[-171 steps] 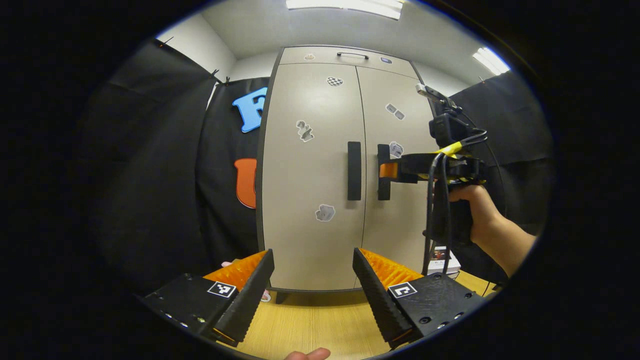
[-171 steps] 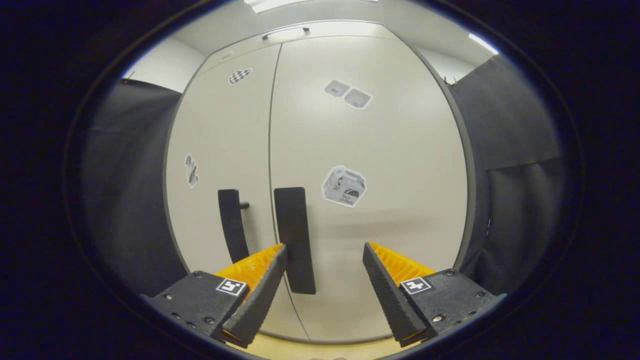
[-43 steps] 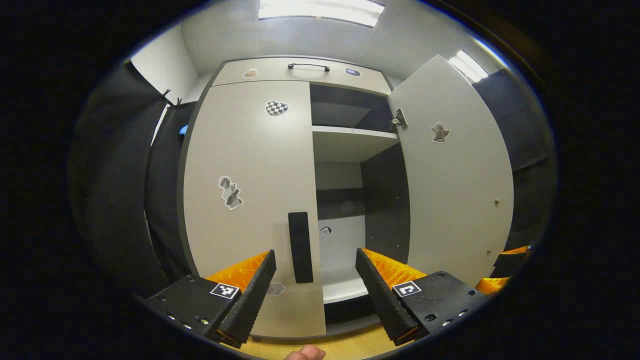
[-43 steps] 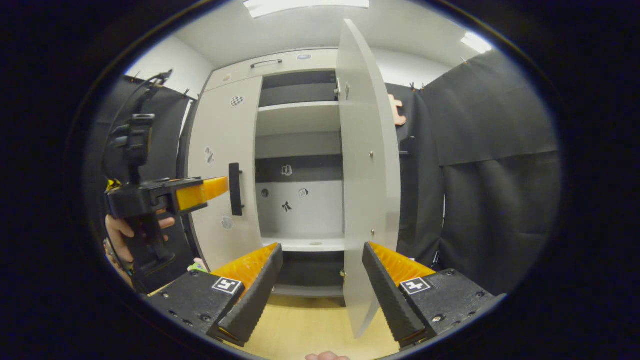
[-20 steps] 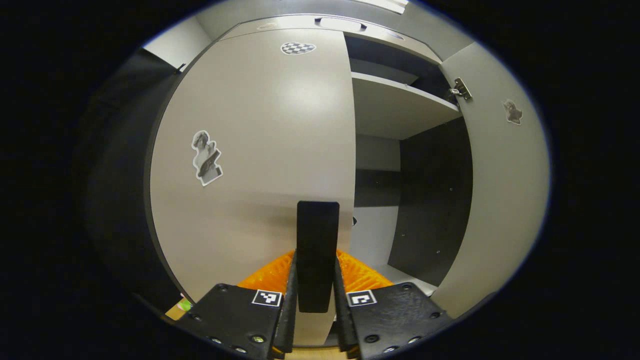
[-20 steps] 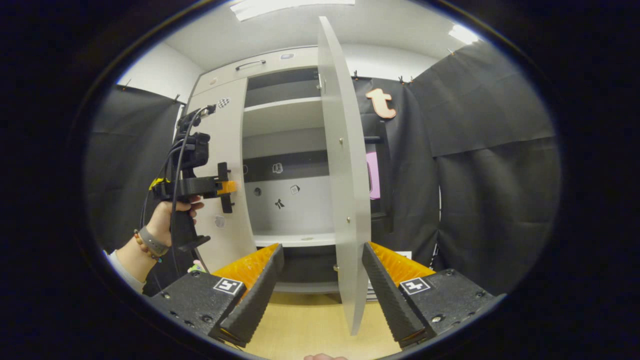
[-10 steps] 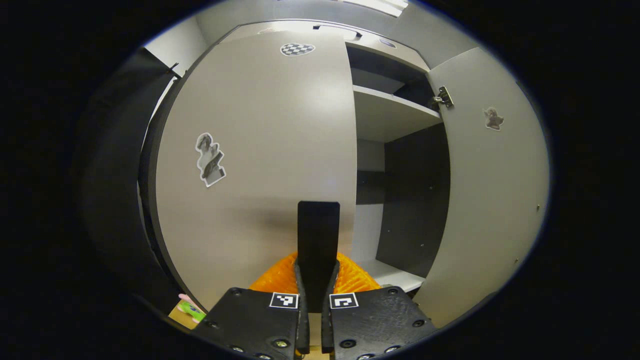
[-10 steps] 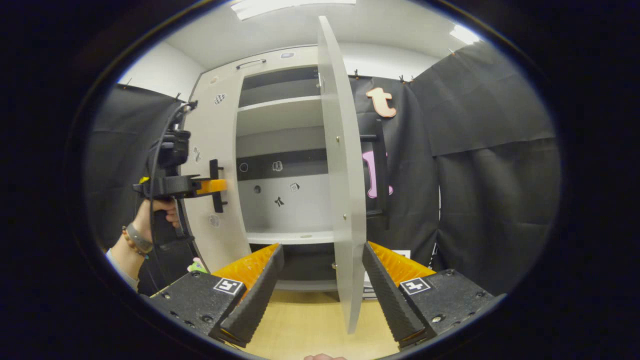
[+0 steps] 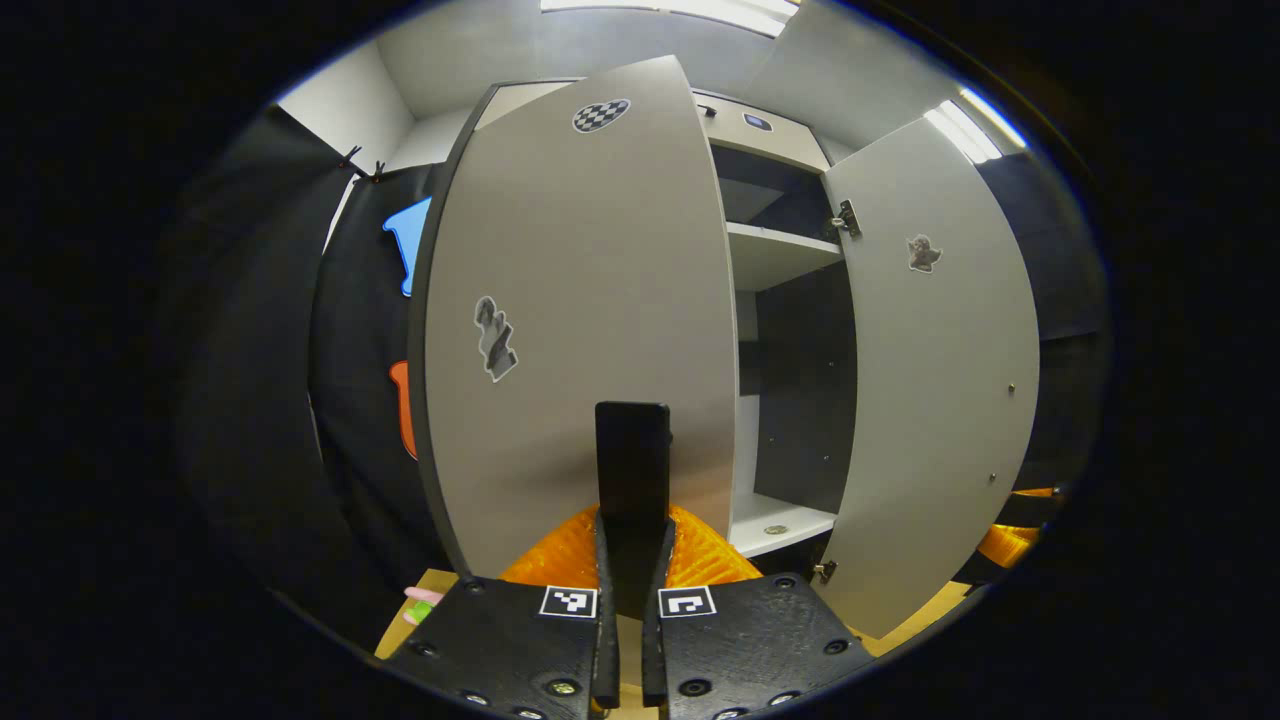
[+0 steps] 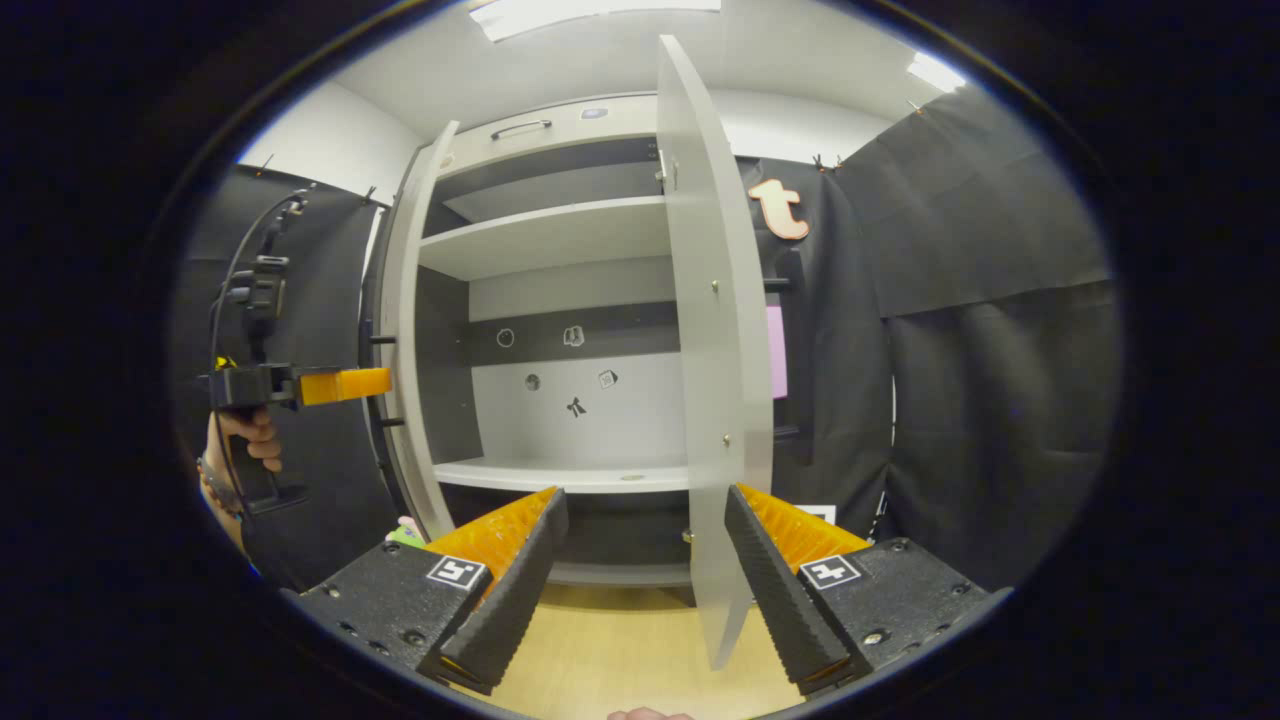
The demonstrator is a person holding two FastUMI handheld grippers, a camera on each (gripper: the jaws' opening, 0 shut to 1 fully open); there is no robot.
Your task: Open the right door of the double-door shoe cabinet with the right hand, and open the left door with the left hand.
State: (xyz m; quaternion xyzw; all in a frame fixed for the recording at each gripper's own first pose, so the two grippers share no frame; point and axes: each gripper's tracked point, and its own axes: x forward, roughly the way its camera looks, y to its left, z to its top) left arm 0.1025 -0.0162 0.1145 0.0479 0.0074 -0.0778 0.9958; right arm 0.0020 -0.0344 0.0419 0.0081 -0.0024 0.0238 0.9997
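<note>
Between the left tongs (image 9: pixel 630 560), the handle (image 9: pixel 632 455) of the left door (image 9: pixel 580 300) is sitting tight, and both fingers are pinching it. That door is standing partly swung out from the shoe cabinet (image 10: pixel 560 240), with its free edge pointing toward the camera in the left gripper view. From the right gripper view, the left tongs (image 10: pixel 345 385) are showing off to the side, with a hand (image 10: pixel 245 435) gripping the tool below them.

The right tongs (image 10: pixel 645 575) are spread wide and are gripping nothing. They are hanging just in front of the right door (image 10: pixel 715 330), which is standing wide open, edge-on to that camera. Behind the two doors, the white shelves (image 10: pixel 550 235) are showing, and a few small stickers are dotting the back wall. Below it all, the wooden bench (image 10: pixel 620 650) is lying under the cabinet.

I think the last part of the job is going on now: pulling the left door the rest of the way open. Some things could go wrong. The tongs could slip off the smooth handle if the pull is going sideways instead of along the door's swing. Pulling too hard could make the door bang against its hinges, or tip the cabinet forward. The right door could also drift back shut, since nothing is gripping it
</note>
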